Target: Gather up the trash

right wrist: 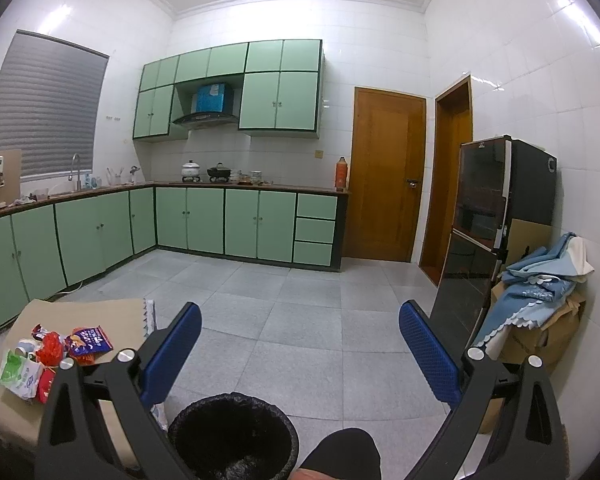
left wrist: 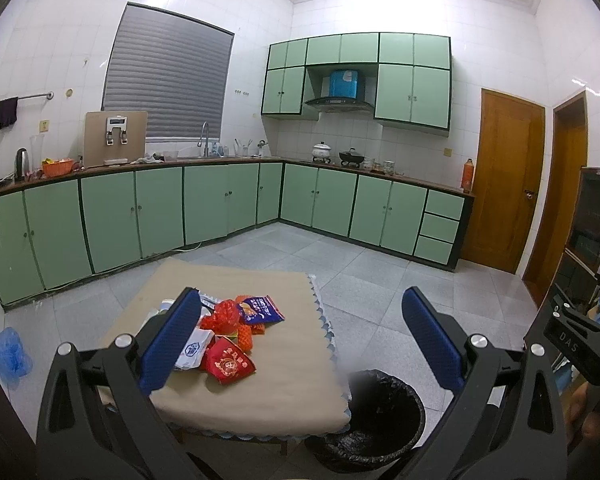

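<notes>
A pile of snack wrappers (left wrist: 236, 332) lies on a low table with a beige cloth (left wrist: 276, 392): red packets, a purple packet (left wrist: 260, 309) and a white one. My left gripper (left wrist: 300, 332) is open and empty, held above the table's near side, its left finger over the pile's edge. A black-lined trash bin (left wrist: 376, 416) stands on the floor at the table's right corner. In the right wrist view my right gripper (right wrist: 300, 344) is open and empty above the bin (right wrist: 232, 436), with the wrappers (right wrist: 56, 352) on the table (right wrist: 84, 312) to the left.
Green kitchen cabinets (left wrist: 220, 200) run along the far walls. A grey tiled floor (right wrist: 300, 300) lies between. A black fridge (right wrist: 488, 216) and a box with blue cloth (right wrist: 540, 292) stand at right. A blue bag (left wrist: 10, 352) lies on the floor at left.
</notes>
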